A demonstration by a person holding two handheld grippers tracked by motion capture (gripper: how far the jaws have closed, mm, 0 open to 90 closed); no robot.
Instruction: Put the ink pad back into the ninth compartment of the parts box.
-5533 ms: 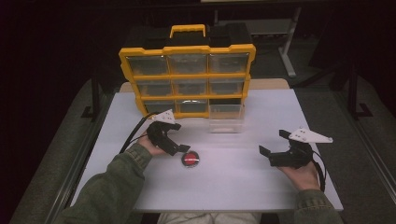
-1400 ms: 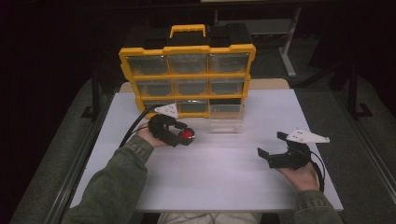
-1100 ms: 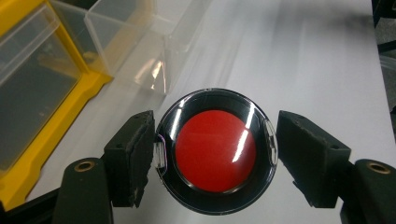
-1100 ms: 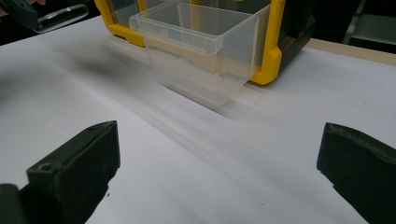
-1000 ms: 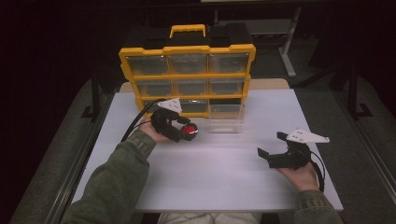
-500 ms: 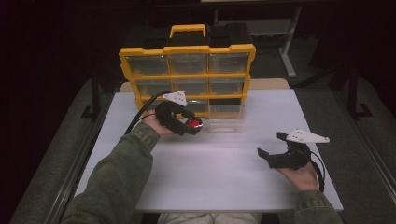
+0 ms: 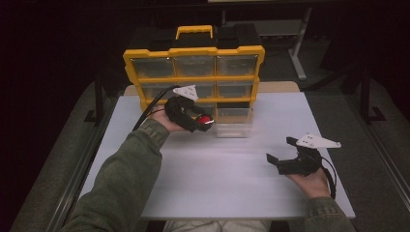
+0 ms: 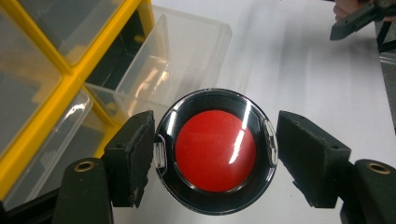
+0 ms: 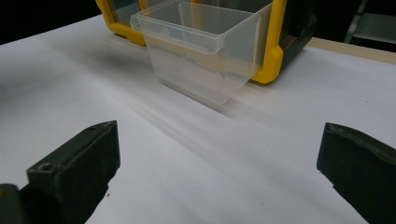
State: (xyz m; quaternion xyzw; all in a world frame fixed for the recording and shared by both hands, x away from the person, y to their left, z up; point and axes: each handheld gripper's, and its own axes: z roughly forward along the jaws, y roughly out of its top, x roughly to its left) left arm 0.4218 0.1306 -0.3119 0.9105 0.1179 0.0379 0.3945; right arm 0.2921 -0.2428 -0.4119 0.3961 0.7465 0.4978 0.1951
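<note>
A small round case (image 8: pixel 215 151) with a red centre, black ring and clear rim hangs above the table, and my left gripper (image 7: pixel 204 123) is shut on it, one jaw on each side. It hovers just left of a clear plastic drawer (image 7: pixel 234 122) pulled out of the bottom right slot of a yellow organizer (image 7: pixel 193 51). In the left gripper view the drawer (image 8: pixel 187 51) lies just beyond the case. My right gripper (image 7: pixel 280 150) rests low at the table's right, open, with nothing between its jaws. From the right gripper view, the drawer (image 9: pixel 205 56) stands ahead.
The organizer holds rows of clear drawers and has a yellow handle (image 7: pixel 194 31) on top. The white table (image 7: pixel 222 179) ends in dark floor on both sides. A black cable (image 7: pixel 150 104) trails from the left gripper.
The left gripper picked the red case up off the table and carried it forward and right, up to the pulled-out drawer. The right gripper has stayed where it was, open.
</note>
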